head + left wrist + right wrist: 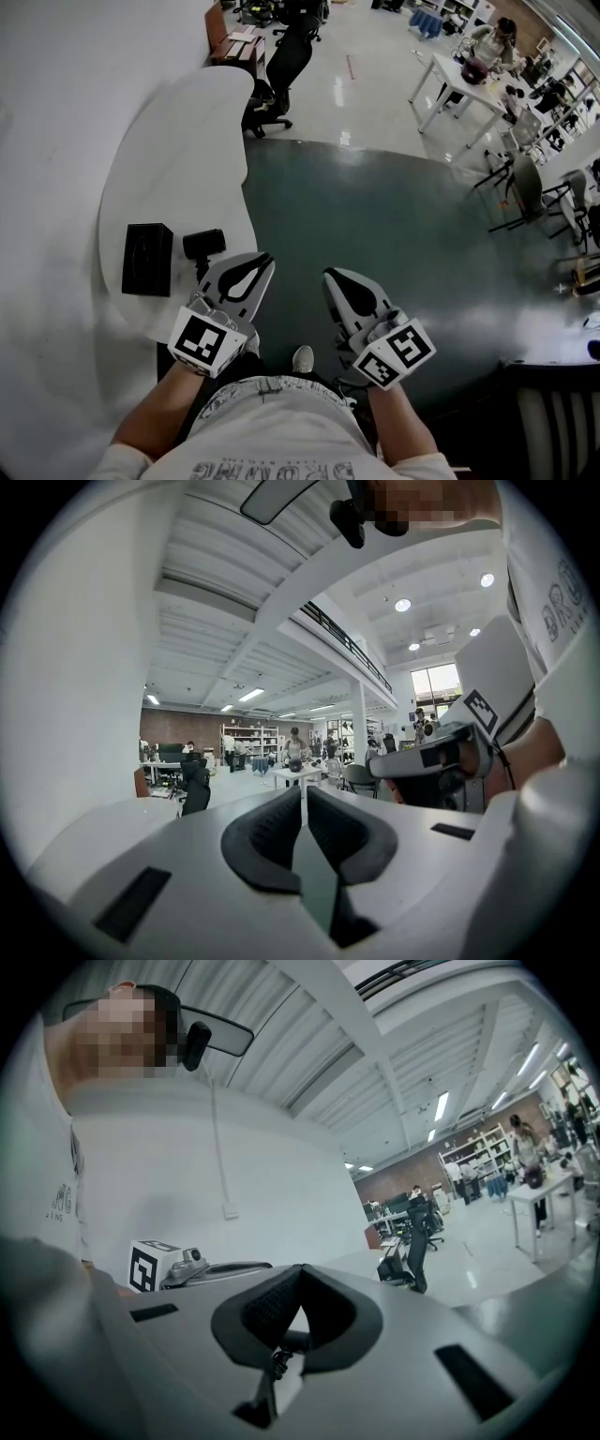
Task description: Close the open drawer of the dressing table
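Note:
No open drawer shows in any view. A white curved table [178,141] runs along the wall at the left. My left gripper [265,258] hangs at the table's near end, pointing level, jaws together and empty. In the left gripper view, the left gripper's [303,789] pads meet at the tip. My right gripper [330,275] is held beside it over the dark floor, shut with nothing in it; in its own view the right gripper [300,1267] shows closed pads. Both are close to the person's body.
A black box [147,260] and a small black object [203,243] lie on the table near the left gripper. A black office chair [281,66] stands at the table's far end. A white desk [469,84] with seated people is far right.

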